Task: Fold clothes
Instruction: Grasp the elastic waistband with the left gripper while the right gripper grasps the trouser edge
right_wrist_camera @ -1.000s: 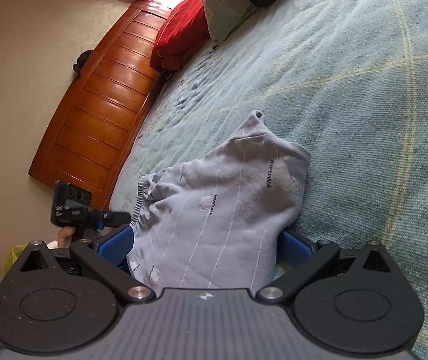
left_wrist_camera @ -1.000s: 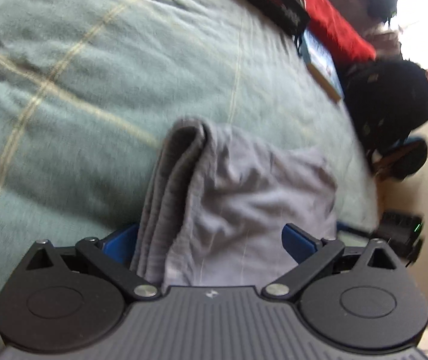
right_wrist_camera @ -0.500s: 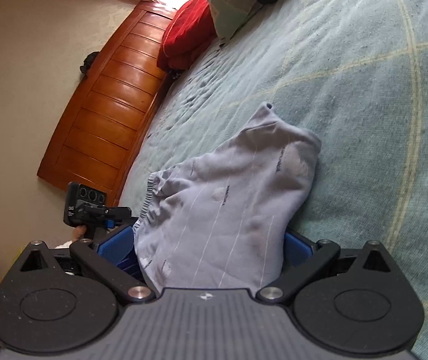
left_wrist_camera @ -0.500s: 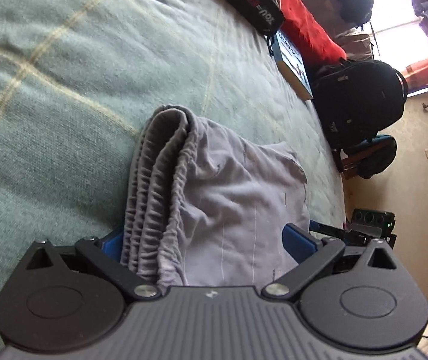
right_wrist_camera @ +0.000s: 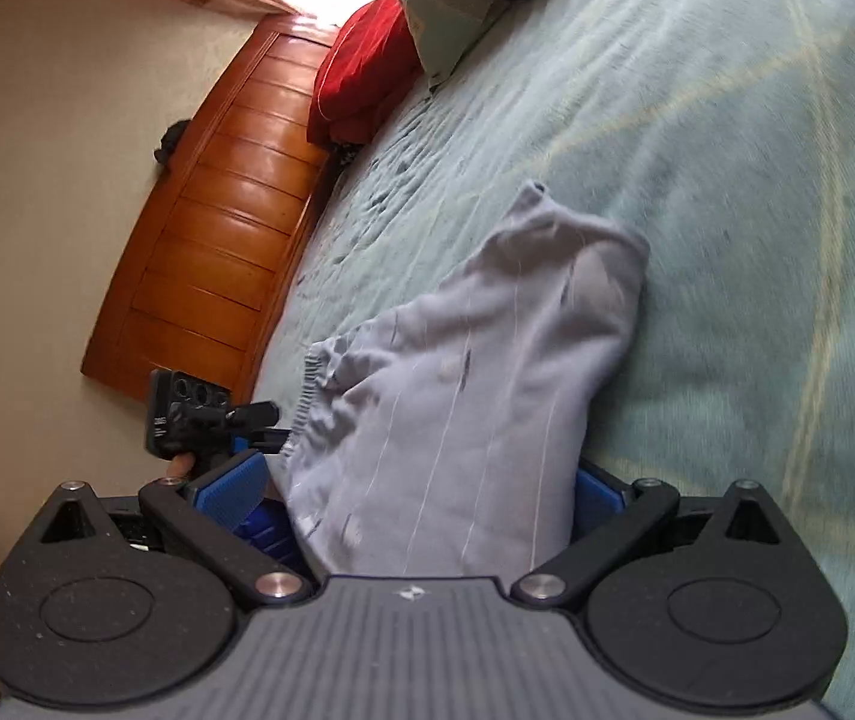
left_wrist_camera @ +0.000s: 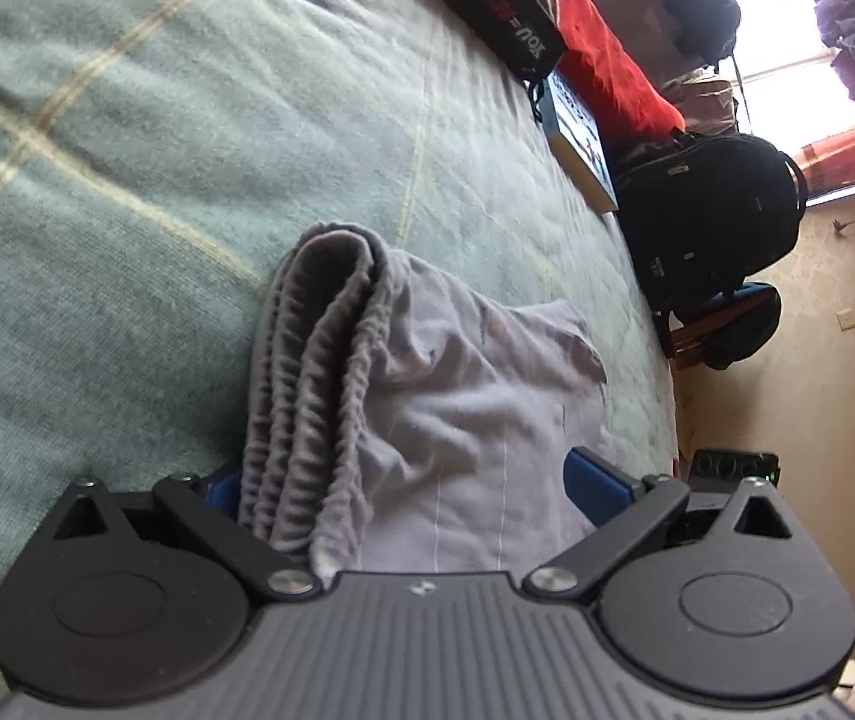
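Both tools, your left (left_wrist_camera: 409, 480) and right (right_wrist_camera: 421, 480), spread wide around grey shorts (left_wrist_camera: 427, 396) on the bed (left_wrist_camera: 127, 180); fingertips hidden.

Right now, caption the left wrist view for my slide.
Gray shorts between the left gripper's jaws on a green blanket.

Only little text can be read; in the left wrist view a black case (left_wrist_camera: 502, 12) lies on the bed near the red pillow, and it carries letters in red and white, seen upside down; the white part looks like "XOU" or "NOX", the red part is too blurred to read. The garment (right_wrist_camera: 469, 396) carries small dark marks in the right wrist view; motion blur makes them unreadable.
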Available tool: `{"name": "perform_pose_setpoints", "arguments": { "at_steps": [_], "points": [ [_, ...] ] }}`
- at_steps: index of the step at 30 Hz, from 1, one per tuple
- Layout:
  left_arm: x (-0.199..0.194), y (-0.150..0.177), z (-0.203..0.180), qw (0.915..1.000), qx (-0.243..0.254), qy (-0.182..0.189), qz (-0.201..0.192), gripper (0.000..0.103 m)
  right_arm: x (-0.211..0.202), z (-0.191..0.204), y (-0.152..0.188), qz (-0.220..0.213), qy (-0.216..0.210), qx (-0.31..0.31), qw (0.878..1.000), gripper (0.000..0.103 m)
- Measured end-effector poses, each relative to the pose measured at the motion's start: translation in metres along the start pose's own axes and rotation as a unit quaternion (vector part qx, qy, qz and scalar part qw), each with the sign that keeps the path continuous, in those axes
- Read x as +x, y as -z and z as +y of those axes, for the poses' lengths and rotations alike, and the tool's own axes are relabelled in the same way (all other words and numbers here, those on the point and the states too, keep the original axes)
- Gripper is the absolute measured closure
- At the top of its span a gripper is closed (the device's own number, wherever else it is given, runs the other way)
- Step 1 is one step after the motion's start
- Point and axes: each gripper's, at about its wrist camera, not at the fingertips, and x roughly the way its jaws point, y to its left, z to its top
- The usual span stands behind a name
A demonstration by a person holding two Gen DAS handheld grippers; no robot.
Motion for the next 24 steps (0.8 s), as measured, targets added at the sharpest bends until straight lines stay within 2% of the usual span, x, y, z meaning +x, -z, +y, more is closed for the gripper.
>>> {"name": "perform_pose_setpoints", "arguments": {
  "at_steps": [6,10,13,17,18,19,21,24],
  "points": [
    [0.012,-0.008,-0.01,0.9998,0.013,-0.015,0.001,0.002,0.024,0.006,-0.008,0.01,0.007,0.012,1.0,0.0],
    [0.005,0.003,-0.008,0.9992,0.04,-0.01,0.003,0.006,0.013,0.009,0.004,0.029,-0.009,0.016,0.999,0.0],
    [0.006,-0.001,-0.004,0.999,0.044,-0.004,0.009,0.009,0.007,0.004,0.014,0.009,-0.029,0.013,0.999,0.0],
    [0.011,-0.009,-0.013,0.9974,0.064,-0.027,0.02,0.01,0.013,-0.002,0.008,-0.014,-0.045,0.02,0.999,0.0],
    [0.009,-0.007,-0.014,0.9971,0.064,-0.037,0.017,0.015,0.014,-0.004,0.005,-0.018,-0.047,0.033,0.998,0.0],
    [0.007,-0.006,-0.015,0.9967,0.064,-0.048,0.015,0.027,0.014,-0.003,0.004,-0.02,-0.048,0.042,0.998,0.0],
    [-0.002,0.001,-0.008,0.997,0.054,-0.055,0.005,0.044,0.009,0.0,0.009,-0.014,-0.054,0.035,0.998,0.0],
    [-0.01,0.004,0.015,0.9996,0.003,-0.025,-0.009,0.051,0.006,-0.003,0.016,-0.019,-0.063,0.025,0.998,0.002]
  ]
}}
